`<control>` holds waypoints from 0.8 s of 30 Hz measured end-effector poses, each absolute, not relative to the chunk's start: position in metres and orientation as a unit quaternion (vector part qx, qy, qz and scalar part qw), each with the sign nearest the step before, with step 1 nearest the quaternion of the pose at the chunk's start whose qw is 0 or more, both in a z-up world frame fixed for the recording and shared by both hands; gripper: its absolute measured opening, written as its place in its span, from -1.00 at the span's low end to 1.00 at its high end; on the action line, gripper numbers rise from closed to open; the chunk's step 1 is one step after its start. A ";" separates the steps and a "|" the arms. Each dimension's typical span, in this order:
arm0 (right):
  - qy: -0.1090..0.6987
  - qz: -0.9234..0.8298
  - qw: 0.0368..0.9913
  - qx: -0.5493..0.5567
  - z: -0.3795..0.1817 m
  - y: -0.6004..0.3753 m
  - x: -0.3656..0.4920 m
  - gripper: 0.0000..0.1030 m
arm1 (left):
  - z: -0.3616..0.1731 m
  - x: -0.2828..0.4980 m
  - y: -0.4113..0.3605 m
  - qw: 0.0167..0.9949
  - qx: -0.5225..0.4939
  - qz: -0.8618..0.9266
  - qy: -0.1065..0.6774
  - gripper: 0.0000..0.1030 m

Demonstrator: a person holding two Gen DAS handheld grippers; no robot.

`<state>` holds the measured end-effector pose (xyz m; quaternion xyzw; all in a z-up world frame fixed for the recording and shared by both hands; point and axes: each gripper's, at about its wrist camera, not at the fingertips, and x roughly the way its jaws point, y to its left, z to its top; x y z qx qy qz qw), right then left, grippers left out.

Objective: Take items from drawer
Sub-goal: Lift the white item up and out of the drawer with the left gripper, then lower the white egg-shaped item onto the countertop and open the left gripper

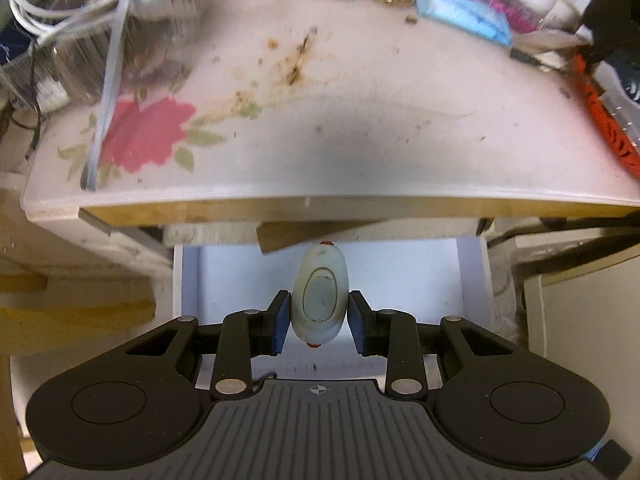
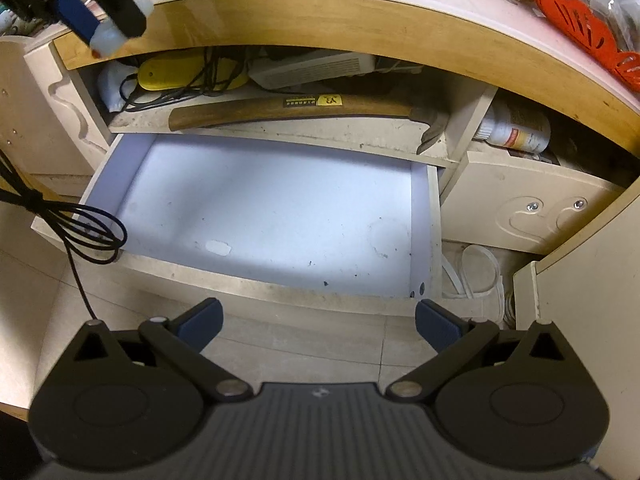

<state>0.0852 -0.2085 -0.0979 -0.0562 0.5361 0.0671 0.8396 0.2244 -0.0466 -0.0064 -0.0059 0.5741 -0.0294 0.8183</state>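
Left claw clamped on pale oval case above drawer; right claw apart

A wooden-handled hatchet lies on the shelf.

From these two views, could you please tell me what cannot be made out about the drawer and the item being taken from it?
- Drawer back: hidden under the shelf in the right wrist view; the left tool and white oval item cover much of it in the left wrist view.
- White oval item: markings too small to identify it.
- Hatchet label: too small to read.
- Desktop clutter: blurred, cut off at the top edge.
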 end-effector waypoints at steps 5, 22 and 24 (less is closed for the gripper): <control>0.536 0.070 0.839 -0.061 -0.099 -0.206 0.084 1.00 | 0.000 0.203 -0.049 0.879 0.002 -0.035 0.475 -0.42; 0.540 0.071 0.837 -0.062 -0.102 -0.206 0.083 1.00 | 0.007 0.169 -0.056 0.973 0.032 -0.008 0.229 -0.42; 0.540 0.072 0.836 -0.062 -0.103 -0.206 0.083 1.00 | 0.005 0.172 -0.055 0.974 0.038 -0.005 0.223 -0.42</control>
